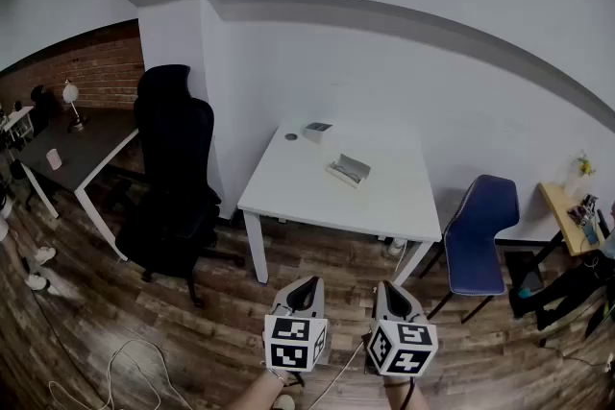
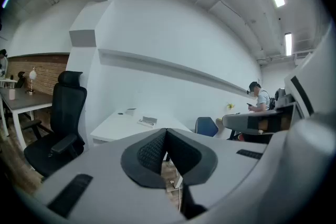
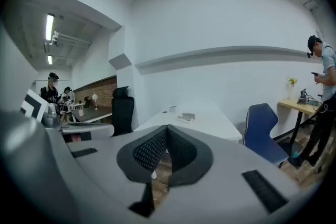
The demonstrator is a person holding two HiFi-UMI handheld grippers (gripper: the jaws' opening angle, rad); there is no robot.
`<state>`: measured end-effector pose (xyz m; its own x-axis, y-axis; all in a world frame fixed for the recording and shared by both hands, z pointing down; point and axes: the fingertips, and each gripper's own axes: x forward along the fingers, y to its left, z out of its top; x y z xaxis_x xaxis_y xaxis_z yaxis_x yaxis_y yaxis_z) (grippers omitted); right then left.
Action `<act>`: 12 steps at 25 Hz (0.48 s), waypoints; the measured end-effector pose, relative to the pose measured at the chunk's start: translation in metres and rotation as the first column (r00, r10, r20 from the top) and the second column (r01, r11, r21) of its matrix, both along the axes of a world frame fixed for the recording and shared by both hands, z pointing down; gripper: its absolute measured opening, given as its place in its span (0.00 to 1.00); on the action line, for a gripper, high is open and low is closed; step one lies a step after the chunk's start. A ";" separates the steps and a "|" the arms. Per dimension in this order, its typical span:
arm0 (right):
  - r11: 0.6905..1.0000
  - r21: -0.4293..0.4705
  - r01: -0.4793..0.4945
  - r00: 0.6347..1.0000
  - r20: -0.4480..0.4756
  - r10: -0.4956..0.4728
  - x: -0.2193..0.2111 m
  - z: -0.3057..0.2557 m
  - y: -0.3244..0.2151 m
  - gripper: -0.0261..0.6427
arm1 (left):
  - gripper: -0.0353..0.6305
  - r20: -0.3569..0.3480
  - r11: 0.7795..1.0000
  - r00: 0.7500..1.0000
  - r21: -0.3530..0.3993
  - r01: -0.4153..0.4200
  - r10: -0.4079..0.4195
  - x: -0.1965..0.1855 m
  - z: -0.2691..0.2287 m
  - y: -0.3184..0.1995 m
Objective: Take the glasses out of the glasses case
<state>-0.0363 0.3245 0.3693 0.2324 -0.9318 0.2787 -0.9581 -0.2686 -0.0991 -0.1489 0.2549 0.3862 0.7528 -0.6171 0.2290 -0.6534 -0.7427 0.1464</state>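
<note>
Head view first: the glasses case (image 1: pixel 348 169) lies near the middle of a white surface (image 1: pixel 307 192), well apart from us across a stretch of wooden floor (image 1: pixel 115 322). A small box (image 1: pixel 317 129) sits behind it toward the wall. A black office chair (image 1: pixel 175 168) stands to the left of the surface and a blue chair (image 1: pixel 483 226) to its right. The left gripper (image 1: pixel 307 283) and right gripper (image 1: pixel 385 286) hang side by side low in the frame, nowhere near the case. From here we cannot tell whether the lid is up, and we cannot make out the glasses themselves.

In the left gripper view, the left gripper (image 2: pixel 166 130) is clenched, its ribbed pads meeting with nothing between them. The case (image 2: pixel 147 121) shows far off, above the jaw tips.

In the right gripper view, the right gripper (image 3: pixel 167 127) is likewise clenched on nothing, and the case (image 3: pixel 186 117) sits just above and right of its tips.

We judge the case stiff and light, so it is likely to skid on the smooth top. One gripper should steady its body. The glasses will probably be light and fragile, so they are best pinched at the bridge or a temple arm, never on the lenses.

We can read no brand or lettering anywhere. The cubes (image 1: pixel 295 343) on the grippers carry only black-and-white square markers.
</note>
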 end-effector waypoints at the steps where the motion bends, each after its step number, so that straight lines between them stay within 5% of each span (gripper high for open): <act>1: 1.000 0.002 0.001 1.000 0.001 -0.001 -0.001 -0.001 -0.003 0.09 | 0.06 0.000 1.000 1.000 0.000 0.001 -0.001 -0.001 0.000 -0.002; 12: 0.998 0.015 -0.061 0.997 0.044 0.060 -0.010 0.001 -0.027 0.09 | 0.06 0.007 1.000 1.000 -0.008 -0.016 0.016 -0.017 0.003 -0.030</act>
